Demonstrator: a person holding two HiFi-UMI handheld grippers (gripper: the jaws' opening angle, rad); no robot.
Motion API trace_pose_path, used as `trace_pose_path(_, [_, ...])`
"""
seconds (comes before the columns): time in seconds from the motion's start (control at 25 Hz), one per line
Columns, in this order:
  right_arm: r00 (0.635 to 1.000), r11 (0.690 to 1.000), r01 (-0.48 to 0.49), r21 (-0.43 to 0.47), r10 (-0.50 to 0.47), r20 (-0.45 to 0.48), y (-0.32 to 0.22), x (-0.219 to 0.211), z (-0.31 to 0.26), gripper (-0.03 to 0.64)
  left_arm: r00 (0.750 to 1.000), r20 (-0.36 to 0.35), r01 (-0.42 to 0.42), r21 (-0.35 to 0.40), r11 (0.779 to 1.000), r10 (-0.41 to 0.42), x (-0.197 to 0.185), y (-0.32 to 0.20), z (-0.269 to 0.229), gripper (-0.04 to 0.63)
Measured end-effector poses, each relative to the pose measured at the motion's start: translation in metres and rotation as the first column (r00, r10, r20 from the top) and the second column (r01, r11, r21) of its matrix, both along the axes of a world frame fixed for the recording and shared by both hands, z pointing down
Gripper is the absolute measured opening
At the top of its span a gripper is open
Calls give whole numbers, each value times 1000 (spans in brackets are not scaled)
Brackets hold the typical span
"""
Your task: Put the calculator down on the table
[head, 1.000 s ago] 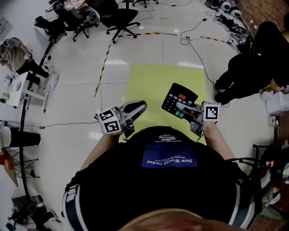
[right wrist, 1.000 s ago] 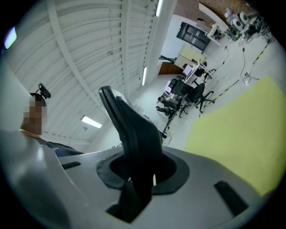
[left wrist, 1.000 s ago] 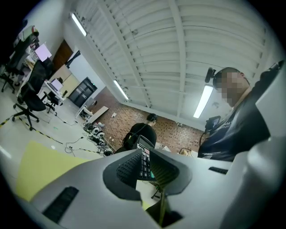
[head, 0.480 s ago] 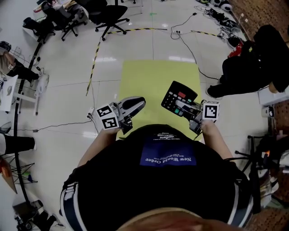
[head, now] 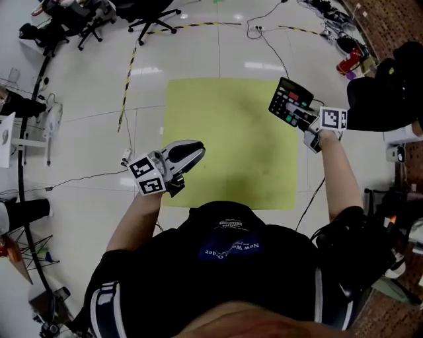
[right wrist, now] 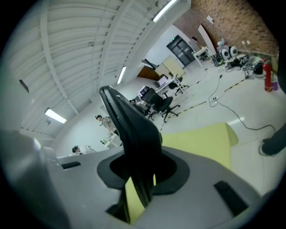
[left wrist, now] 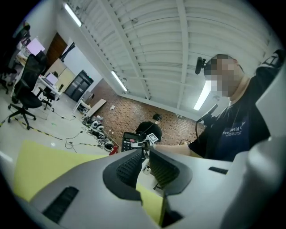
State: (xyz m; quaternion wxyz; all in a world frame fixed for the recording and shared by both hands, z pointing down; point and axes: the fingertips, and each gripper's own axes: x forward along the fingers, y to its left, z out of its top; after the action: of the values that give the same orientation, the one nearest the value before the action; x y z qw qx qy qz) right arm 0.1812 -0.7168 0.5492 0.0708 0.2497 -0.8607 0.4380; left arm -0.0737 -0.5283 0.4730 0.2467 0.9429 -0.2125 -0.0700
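The black calculator [head: 289, 102], with coloured keys, hangs in the air over the far right edge of the yellow-green table top [head: 225, 138]. My right gripper [head: 306, 120] is shut on its near end. In the right gripper view the calculator [right wrist: 129, 134] shows edge-on as a dark slab clamped between the pads of the right gripper [right wrist: 140, 174]. My left gripper [head: 190, 153] hovers at the table's near left side, jaws together and holding nothing. In the left gripper view, the left gripper [left wrist: 145, 154] points across the table toward the calculator [left wrist: 131, 141].
Office chairs [head: 142, 13] stand on the white floor beyond the table. Cables [head: 264, 33] and a yellow-black tape line [head: 129, 79] run across the floor. A person in dark clothes [head: 386, 92] sits at the right. A stand with a cable is at the left [head: 39, 138].
My right gripper has swung the calculator from in front of my torso out to the table's far right edge. The left gripper drifted slightly toward the table's near left side.
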Motion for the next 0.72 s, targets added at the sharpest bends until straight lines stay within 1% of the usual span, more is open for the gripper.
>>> trace_pose_path(0.04, [1000, 1000, -15, -21, 14, -14, -18, 8, 14, 72, 1000, -4, 2, -14, 1000, -2, 1, -4, 10, 60])
trace_pose_path(0.08, [998, 997, -48, -61, 46, -40, -34, 16, 31, 72, 1000, -4, -2, -25, 1000, 2, 3, -8, 20, 60])
trace_pose_path(0.12, [994, 993, -79, -92, 71, -80, -50, 24, 48, 72, 1000, 2, -11, -33, 999, 11, 4, -11, 31, 60])
trace_pose_path(0.2, [983, 991, -91, -94, 75, -169, -76, 34, 79, 72, 999, 13, -31, -51, 998, 32, 8, -14, 51, 60])
trace_pose_path(0.28, [975, 991, -89, -103, 65, -214, -95, 37, 108, 73, 999, 3, -39, -77, 996, 39, 9, -14, 68, 60])
trace_pose_path(0.36, [975, 986, -84, -142, 52, -216, -109, 36, 133, 73, 999, -4, -38, -93, 995, 38, 9, -15, 79, 60])
trace_pose_path(0.48, [973, 982, -62, -177, 20, -231, -128, 36, 160, 74, 999, 14, -47, -88, 995, 49, 11, -17, 89, 60])
trace_pose_path(0.6, [983, 980, -15, -197, -21, -181, -140, 33, 169, 74, 997, 17, -69, -79, 994, 71, 12, -14, 94, 60])
trace_pose_path(0.64, [983, 979, -6, -203, -31, -182, -142, 34, 172, 75, 997, 15, -75, -84, 994, 76, 12, -11, 96, 60])
trace_pose_path(0.72, [973, 976, 2, -218, -52, -224, -143, 39, 177, 83, 996, 16, -81, -101, 992, 83, 11, -7, 104, 60])
